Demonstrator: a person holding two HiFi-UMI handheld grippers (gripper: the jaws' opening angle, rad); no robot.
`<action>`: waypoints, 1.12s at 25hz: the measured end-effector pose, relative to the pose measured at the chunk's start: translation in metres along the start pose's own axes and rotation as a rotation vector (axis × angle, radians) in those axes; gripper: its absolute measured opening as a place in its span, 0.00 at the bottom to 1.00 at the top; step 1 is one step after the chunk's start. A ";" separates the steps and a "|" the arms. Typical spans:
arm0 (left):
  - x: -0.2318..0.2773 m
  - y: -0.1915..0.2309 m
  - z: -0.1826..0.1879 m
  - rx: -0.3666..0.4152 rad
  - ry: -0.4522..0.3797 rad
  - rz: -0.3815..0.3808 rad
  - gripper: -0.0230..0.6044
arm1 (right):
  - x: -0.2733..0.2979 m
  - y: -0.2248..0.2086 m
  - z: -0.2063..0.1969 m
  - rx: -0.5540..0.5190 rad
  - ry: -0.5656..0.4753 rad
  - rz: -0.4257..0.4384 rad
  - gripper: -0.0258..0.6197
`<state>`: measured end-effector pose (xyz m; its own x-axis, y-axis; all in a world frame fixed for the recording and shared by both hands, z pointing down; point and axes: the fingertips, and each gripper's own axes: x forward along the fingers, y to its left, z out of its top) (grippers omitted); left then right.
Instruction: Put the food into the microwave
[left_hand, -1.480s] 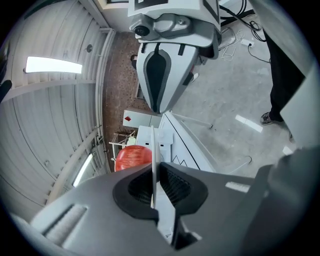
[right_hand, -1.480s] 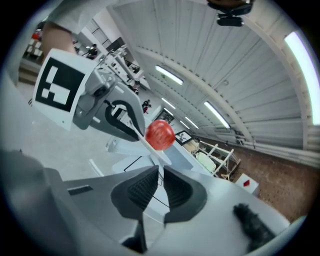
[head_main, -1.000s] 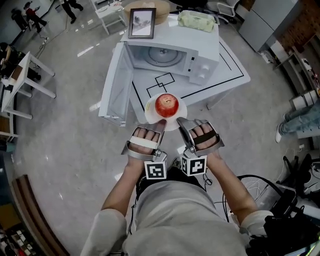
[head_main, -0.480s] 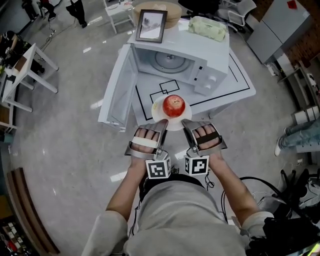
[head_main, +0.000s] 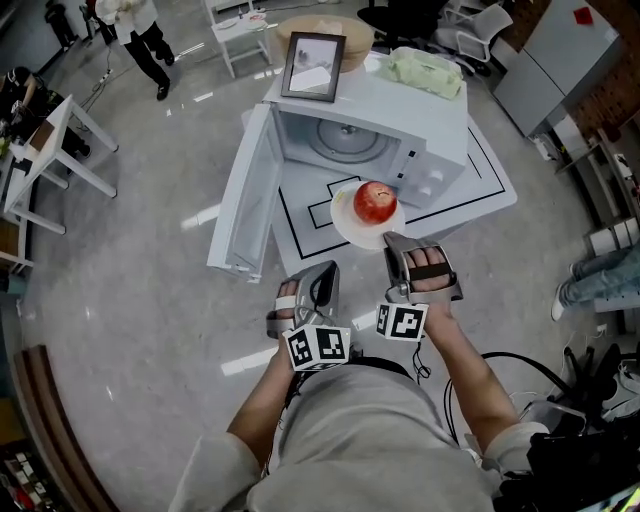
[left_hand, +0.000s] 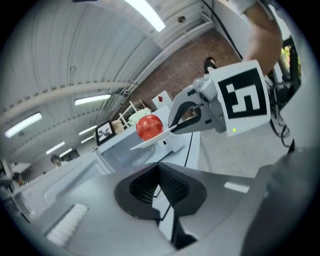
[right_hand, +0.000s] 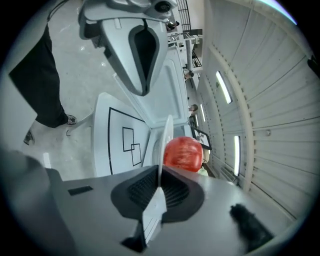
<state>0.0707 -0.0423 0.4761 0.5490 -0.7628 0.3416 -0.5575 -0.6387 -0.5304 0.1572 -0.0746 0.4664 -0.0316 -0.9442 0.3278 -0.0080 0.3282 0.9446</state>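
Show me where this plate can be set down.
Free: inside the microwave, its turntable bare, the open door at its left; also the table strip between door and plate. Crowded: the microwave's top, with picture frame and green bundle. The right claw grips the plate.

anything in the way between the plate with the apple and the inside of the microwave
Nothing visible. The door stands wide open, and the microwave ahead of the plate holds only its turntable.
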 end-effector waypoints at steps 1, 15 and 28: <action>0.001 -0.002 -0.004 -0.083 -0.003 -0.015 0.05 | 0.004 -0.002 0.002 0.005 0.005 -0.002 0.08; 0.012 0.014 -0.040 -0.468 -0.011 -0.061 0.05 | 0.086 -0.006 0.012 0.021 0.102 0.009 0.08; 0.029 0.031 -0.059 -0.469 -0.012 -0.114 0.05 | 0.161 0.003 0.019 0.008 0.162 0.063 0.08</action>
<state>0.0325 -0.0900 0.5147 0.6285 -0.6857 0.3671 -0.7126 -0.6968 -0.0816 0.1327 -0.2255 0.5215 0.1288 -0.9136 0.3856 -0.0188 0.3865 0.9221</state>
